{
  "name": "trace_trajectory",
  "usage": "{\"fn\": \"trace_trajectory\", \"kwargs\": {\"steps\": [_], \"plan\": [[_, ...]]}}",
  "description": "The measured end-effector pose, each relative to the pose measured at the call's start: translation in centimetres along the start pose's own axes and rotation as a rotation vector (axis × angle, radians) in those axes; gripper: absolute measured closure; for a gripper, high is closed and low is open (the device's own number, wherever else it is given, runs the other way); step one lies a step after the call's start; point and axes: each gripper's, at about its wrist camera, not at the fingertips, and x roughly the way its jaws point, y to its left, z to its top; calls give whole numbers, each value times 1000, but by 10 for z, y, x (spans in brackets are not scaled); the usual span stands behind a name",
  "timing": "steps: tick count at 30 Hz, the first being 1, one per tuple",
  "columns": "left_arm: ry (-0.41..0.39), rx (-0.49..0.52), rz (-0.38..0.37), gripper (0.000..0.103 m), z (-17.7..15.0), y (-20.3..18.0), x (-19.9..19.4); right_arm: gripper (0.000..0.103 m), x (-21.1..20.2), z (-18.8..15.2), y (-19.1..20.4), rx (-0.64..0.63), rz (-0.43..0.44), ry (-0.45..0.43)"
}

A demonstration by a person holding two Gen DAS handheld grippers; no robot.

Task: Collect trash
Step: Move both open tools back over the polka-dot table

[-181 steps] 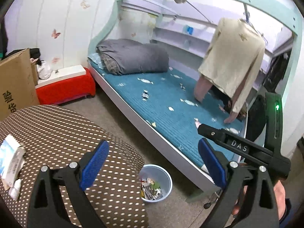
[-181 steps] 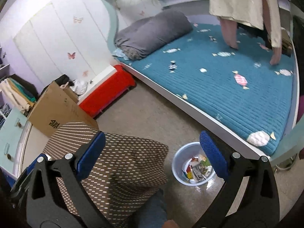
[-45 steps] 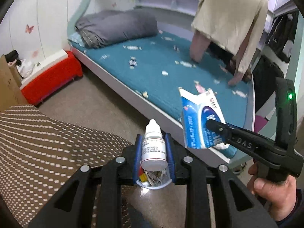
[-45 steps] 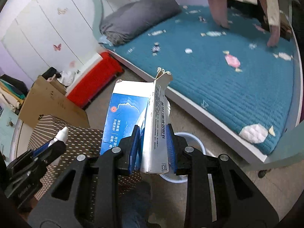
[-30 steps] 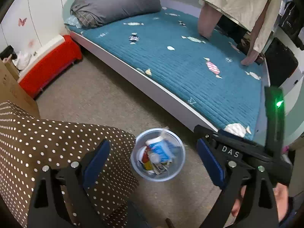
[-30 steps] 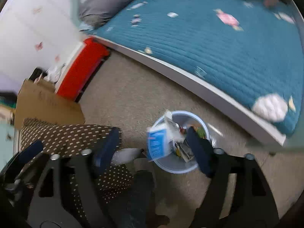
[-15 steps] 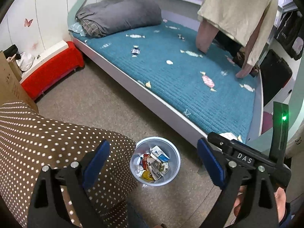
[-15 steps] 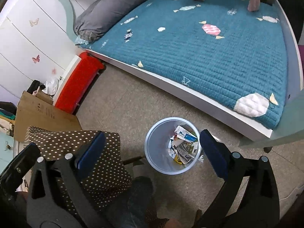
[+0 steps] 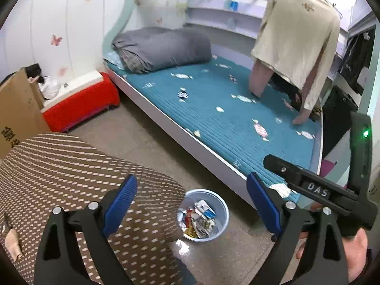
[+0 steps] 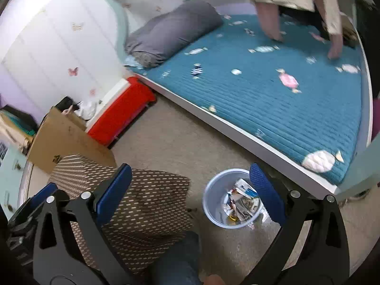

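A pale blue trash bin (image 9: 222, 213) (image 10: 211, 204) stands on the floor by the bed, holding the blue-and-white carton (image 9: 206, 209) (image 10: 245, 188) and crumpled wrappers. My left gripper (image 9: 191, 201) hangs open and empty above the bin and the table corner. My right gripper (image 10: 190, 190) is also open, with nothing between its blue pads; its body (image 9: 315, 190) shows at the right in the left wrist view, in a hand. A scrap of paper (image 9: 181, 247) lies on the floor beside the bin.
A table with a brown dotted cloth (image 9: 59, 166) (image 10: 142, 197) fills the lower left. A teal bed (image 9: 225, 114) with a grey rolled quilt (image 9: 163, 47) runs behind. A red box (image 9: 80, 104), a cardboard box (image 10: 64, 140) and hanging clothes (image 9: 299, 42) stand around.
Both grippers let go of the small bottle and the carton, which dropped into the bin. Since then both have risen and tilted up, so the bin sits lower and smaller.
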Motion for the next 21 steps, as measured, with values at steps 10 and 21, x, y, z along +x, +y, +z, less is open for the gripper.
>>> {"fn": "trace_trajectory", "kwargs": {"steps": [10,21], "plan": [[-88,-96,101,11,-17,66,-66,6,-28,-12,90,-167,72,-37],[-140,-238,255,11,-58,159,-130,6,-30,-47,192,-333,208,21]]}}
